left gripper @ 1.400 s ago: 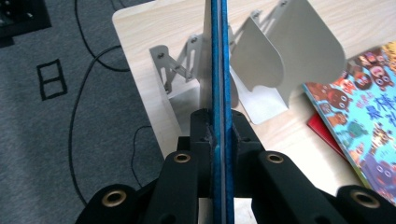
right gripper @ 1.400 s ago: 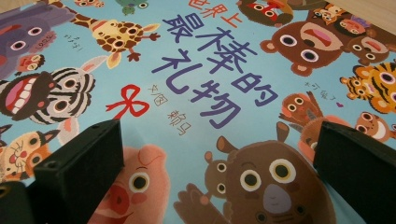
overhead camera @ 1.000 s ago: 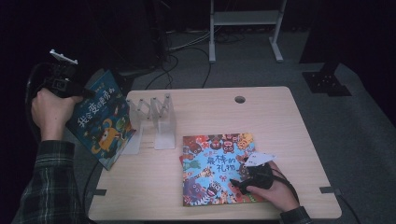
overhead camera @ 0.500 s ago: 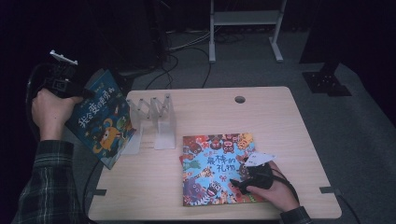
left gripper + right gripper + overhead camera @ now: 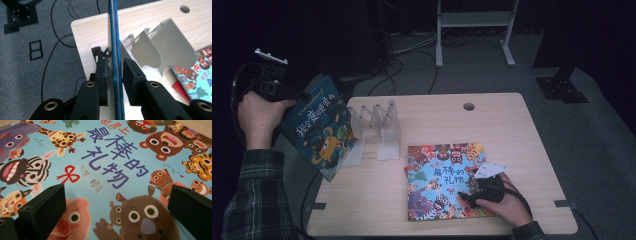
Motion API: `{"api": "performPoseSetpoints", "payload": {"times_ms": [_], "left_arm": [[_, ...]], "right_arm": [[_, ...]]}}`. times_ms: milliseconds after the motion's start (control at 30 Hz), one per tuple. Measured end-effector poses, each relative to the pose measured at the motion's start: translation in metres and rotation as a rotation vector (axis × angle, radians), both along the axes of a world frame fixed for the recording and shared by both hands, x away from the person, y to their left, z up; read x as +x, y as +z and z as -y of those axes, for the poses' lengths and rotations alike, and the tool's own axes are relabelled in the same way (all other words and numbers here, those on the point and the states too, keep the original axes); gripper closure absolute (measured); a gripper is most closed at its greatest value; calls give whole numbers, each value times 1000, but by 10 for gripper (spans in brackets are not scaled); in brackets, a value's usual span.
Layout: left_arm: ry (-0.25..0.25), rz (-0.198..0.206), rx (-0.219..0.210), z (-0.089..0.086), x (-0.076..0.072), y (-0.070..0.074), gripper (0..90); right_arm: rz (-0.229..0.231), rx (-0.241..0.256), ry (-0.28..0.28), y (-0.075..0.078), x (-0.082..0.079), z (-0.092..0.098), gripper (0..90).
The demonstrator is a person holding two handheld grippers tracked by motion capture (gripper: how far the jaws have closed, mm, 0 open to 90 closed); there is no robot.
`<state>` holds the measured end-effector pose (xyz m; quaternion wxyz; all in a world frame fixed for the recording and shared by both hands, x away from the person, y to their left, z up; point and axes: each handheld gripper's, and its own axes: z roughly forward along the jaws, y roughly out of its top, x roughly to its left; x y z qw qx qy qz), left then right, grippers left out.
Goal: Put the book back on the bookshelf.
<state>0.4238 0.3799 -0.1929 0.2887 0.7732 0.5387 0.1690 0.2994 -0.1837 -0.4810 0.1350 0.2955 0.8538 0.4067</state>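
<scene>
The left gripper (image 5: pixel 114 75) has its fingers (image 5: pixel 103 75) clamped on the edge of a blue picture book (image 5: pixel 319 127), held tilted in the air past the tabletop's (image 5: pixel 512 125) left edge, just beside the white book rack (image 5: pixel 379 127); the right gripper (image 5: pixel 115 207) hovers with fingers (image 5: pixel 47 202) spread wide over the animal-cover book (image 5: pixel 444 182), lying flat near the front edge; by my reading neither book is shelved yet: one is lifted and waits for a slot, the other has yet to be gripped.

A light wooden bench (image 5: pixel 512 125) with a round cable hole (image 5: pixel 469 106) stands on grey carpet (image 5: pixel 592 130). Black cables (image 5: pixel 404 60) trail across the floor behind it. A pale metal frame (image 5: pixel 474 20) stands farther back in a dark room.
</scene>
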Motion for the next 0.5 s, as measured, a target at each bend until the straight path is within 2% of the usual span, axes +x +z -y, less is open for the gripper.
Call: {"api": "performPoseSetpoints", "payload": {"times_ms": [100,233,333,467,500], "left_arm": [[-12,13,9,1,-6,11,807],[-30,19,10,3,-11,17,895],[-64,1,10,11,-15,19,896],[-91,1,17,19,-18,19,895],[-112,5,17,25,-21,20,895]], "right_arm": [[0,0,1,0,0,0,9],[1,-2,2,0,0,0,9],[0,-2,2,0,0,0,9],[0,-1,1,0,0,0,9],[0,-1,1,0,0,0,9]]}}
